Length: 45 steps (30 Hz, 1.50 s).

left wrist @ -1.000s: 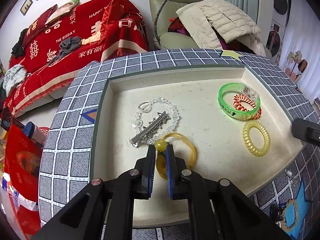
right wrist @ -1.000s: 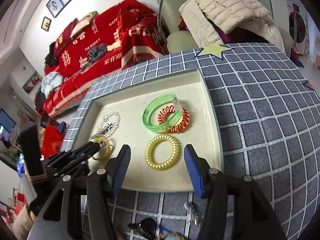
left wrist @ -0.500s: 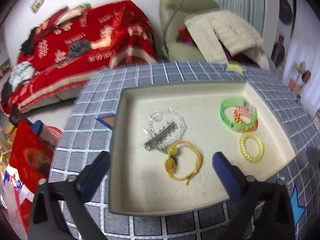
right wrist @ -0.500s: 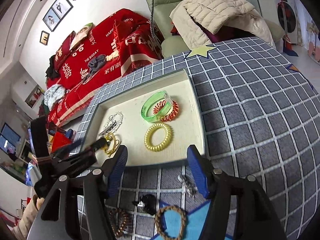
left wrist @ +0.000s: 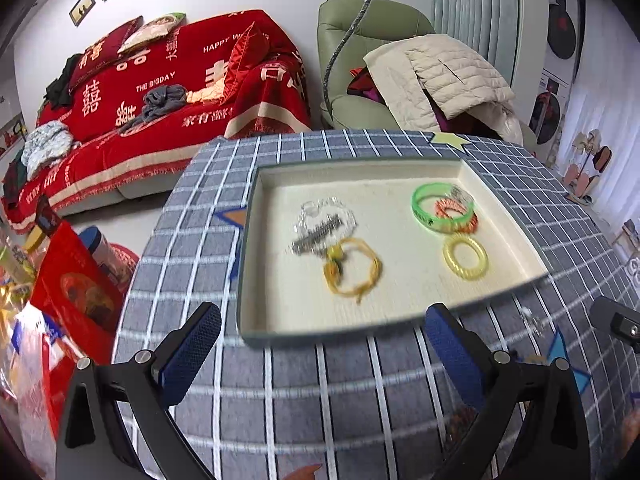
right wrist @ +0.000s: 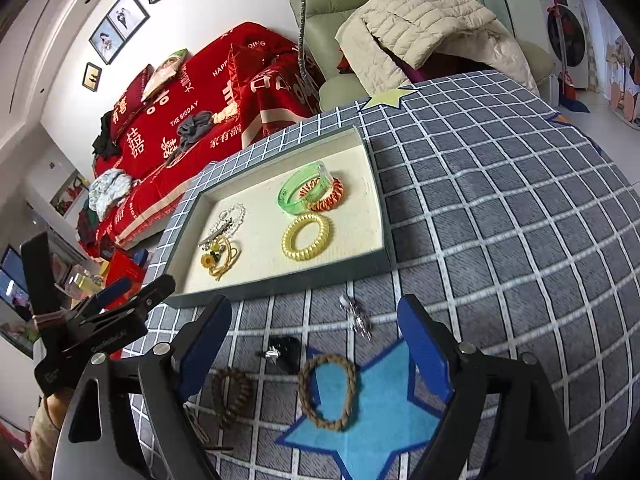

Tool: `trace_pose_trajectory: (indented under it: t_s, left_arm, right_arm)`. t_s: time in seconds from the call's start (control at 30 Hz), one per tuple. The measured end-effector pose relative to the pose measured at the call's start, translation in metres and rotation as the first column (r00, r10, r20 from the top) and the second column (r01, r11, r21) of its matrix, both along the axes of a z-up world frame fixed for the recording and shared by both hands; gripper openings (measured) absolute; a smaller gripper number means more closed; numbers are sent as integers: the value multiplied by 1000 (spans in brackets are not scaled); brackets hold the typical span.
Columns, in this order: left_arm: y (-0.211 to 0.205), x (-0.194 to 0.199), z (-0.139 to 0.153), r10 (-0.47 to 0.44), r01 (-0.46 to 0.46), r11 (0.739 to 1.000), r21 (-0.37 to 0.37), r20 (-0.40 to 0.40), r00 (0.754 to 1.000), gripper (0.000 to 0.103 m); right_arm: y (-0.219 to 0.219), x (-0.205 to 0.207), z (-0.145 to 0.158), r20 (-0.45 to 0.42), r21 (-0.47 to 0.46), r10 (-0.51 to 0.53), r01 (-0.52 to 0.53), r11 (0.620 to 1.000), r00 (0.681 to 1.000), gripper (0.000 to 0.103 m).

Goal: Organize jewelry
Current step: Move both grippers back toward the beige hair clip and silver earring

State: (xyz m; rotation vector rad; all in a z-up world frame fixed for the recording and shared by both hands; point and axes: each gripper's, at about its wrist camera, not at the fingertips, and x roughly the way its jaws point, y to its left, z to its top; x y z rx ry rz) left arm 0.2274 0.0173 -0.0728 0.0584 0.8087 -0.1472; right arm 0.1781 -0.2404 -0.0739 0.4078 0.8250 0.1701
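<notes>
Hovering over the checked surface: right hand-held gripper opening, braided bracelet lying unheld between its jaws; left hand-held gripper wide, empty, just short of tray.

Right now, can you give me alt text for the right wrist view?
The right gripper, jaws opening and empty, hovers over a braided brown bracelet on the grid-patterned tablecloth. Beyond it a shallow tray holds a yellow coil hair tie, a green bangle and other jewelry; the open left gripper sits at left.
</notes>
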Motion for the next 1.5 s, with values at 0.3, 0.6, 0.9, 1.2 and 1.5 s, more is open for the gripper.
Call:
trace_pose_trajectory:
  t_s: [0.3,0.6,0.9,1.2,1.5]
  left_arm:
    - [4,-41,-15,5,-6,1000,-4,-48,999,103]
    - [18,-71,-33,43,-48,998,-35,-122,992,103]
    - [22,-99,-44,62,-73,995,-60,-172,983,103]
    - [14,-110,-52,120,-133,990,-53,-199,973,103]
    - [2,-110,-52,129,-140,989,-39,-205,970,103]
  right_arm:
    - [-2,-27,-10,19,29,-16,16,999,1000,103]
    - [6,-40,-22,-68,-20,22,-23,1000,997,103]
    - [5,-61,-39,-112,-21,14,-17,1000,994,103]
    - [8,-63,-39,-125,-79,21,-31,996,992,103]
    - [6,-40,-31,-123,-160,38,-57,985,992,103]
